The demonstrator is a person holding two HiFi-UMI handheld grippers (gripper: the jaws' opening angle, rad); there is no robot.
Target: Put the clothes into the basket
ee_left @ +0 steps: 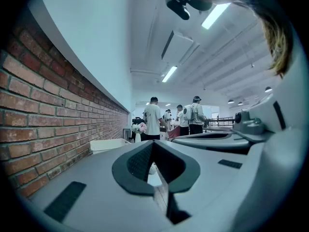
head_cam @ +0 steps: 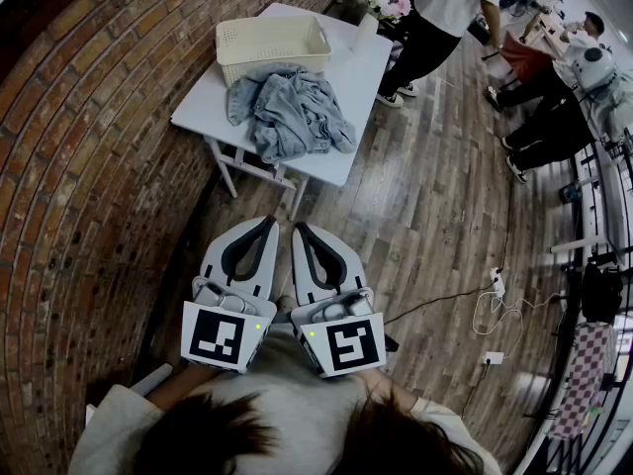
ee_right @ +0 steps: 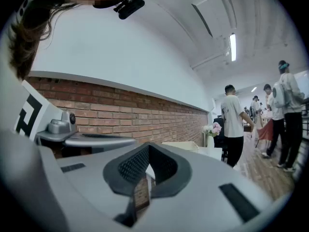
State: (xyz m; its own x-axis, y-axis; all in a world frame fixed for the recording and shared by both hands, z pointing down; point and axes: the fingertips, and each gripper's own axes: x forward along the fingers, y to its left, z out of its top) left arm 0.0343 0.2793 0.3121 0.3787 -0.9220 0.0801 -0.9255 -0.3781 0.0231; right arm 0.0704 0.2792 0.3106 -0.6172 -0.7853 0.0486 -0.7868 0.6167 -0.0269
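I am seeing the clothes (head_cam: pixel 290 114) lying as a crumpled grey-blue heap on the white table (head_cam: pixel 203 102), outside the basket (head_cam: pixel 272 43). The heap is sitting on the side of the table nearer to me, and its far edge is reaching up against the basket's near wall. The cream, perforated basket is standing upright at the far end of the table, and I am making out nothing inside it. A vase of pink and white flowers (head_cam: pixel 381 3) is standing at the table's far corner, beside the basket.

I am holding both tools well apart from the clothes, close to my chest and pointing level toward the table, with bare wooden floor (head_cam: pixel 425 226) lying between them and the table legs. The left gripper (head_cam: pixel 269 221) is showing its jaws pressed together with nothing between them. The right gripper (head_cam: pixel 300 228), just beside it, is likewise closed up and empty.

A brick wall (head_cam: pixel 89 117) is running along the left. Several people (head_cam: pixel 445 8) are standing or sitting beyond the table on the right.
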